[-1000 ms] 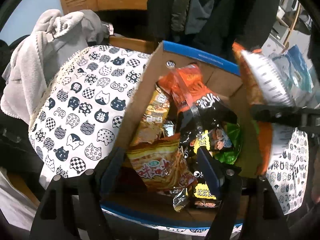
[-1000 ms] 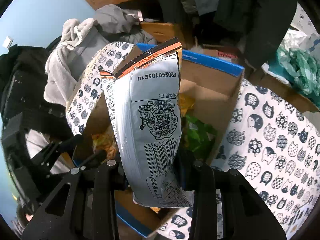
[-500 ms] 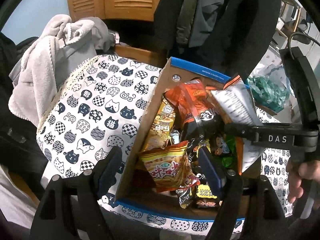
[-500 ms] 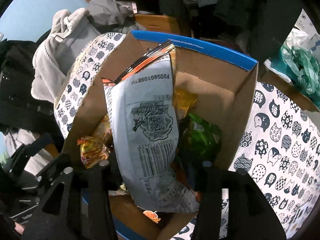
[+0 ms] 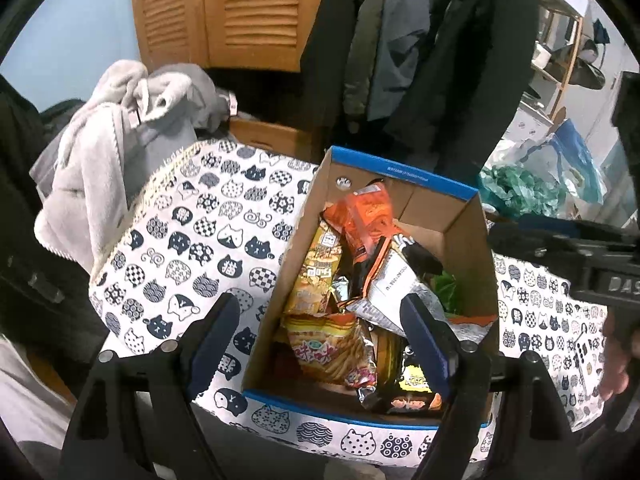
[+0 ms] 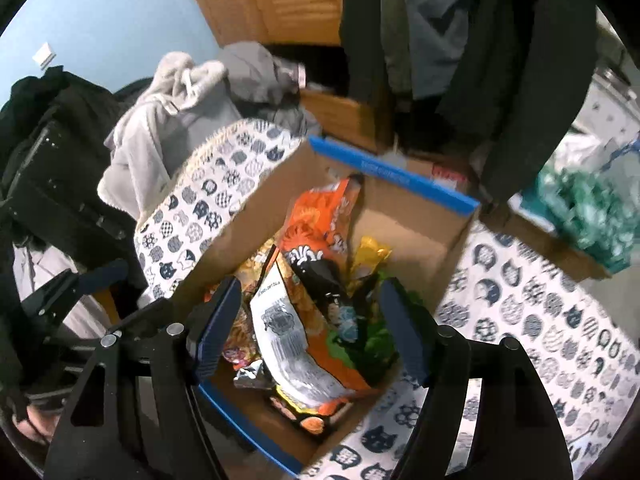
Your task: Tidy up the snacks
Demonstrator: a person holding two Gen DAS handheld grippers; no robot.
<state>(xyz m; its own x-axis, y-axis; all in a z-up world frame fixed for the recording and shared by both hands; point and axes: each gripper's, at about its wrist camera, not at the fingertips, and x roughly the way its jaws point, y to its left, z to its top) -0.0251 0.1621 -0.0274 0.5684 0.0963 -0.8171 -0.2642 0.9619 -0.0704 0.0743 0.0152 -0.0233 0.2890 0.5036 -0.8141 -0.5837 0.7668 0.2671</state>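
Observation:
A cardboard box with a blue rim (image 5: 404,170) (image 6: 394,170) stands on a cat-print cloth and holds several snack packets. A white and orange packet (image 6: 288,344) (image 5: 394,280) lies back side up on top of the pile, free of any grip. An orange packet (image 5: 370,210) (image 6: 316,220) leans at the far end, and a yellow packet (image 5: 332,348) lies near the front. My right gripper (image 6: 310,322) hovers above the box, its jaws opening and nothing pressed between them. My left gripper (image 5: 324,340) stands open over the box's near left wall, with nothing in it.
The cat-print cloth (image 5: 200,232) (image 6: 540,320) covers the surface around the box. A grey fleece garment (image 5: 112,148) hangs at the left. Dark coats (image 5: 440,60) hang behind, in front of wooden louvred doors (image 5: 248,8). Green and blue plastic bags (image 5: 532,188) sit at the right.
The right gripper has let go of the white and orange packet, which now lies in the box. Both grippers have risen away from the box.

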